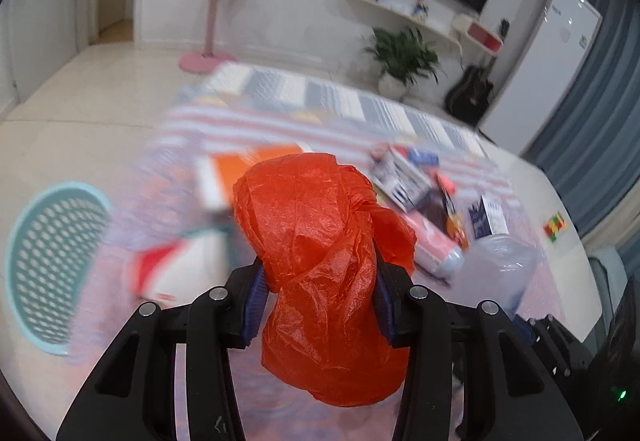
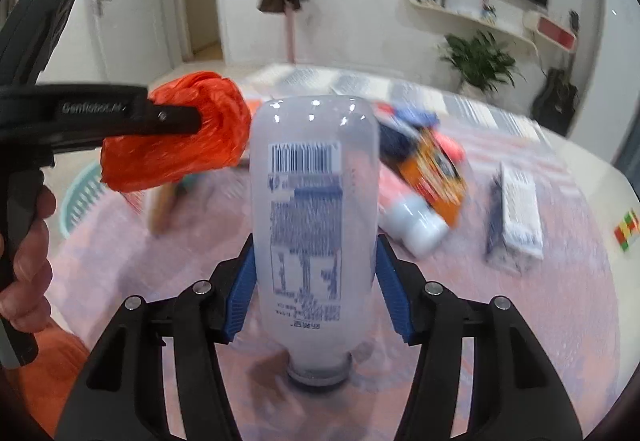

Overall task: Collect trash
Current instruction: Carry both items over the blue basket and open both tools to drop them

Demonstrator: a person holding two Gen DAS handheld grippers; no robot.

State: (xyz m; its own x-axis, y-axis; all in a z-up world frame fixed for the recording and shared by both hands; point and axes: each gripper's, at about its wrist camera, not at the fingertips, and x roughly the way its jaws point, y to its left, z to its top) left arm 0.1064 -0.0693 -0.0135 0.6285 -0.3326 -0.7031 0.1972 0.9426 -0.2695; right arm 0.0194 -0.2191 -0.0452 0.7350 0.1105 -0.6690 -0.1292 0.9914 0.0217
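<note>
Left wrist view: the left gripper [image 1: 320,281] has its jaws clamped on a crumpled orange plastic bag [image 1: 320,261], which bulges out far and near of the pads. The teal perforated basket [image 1: 52,273], the likely bin, lies to the left on the floor, nearer this hand. More trash [image 1: 420,193] litters the rug beyond.

Right wrist view: the right gripper [image 2: 314,281] has its jaws clamped on a white plastic bottle [image 2: 312,201], long axis along the fingers, cap toward the camera, base pointing far. The basket's rim [image 2: 80,197] shows at far left.
</note>
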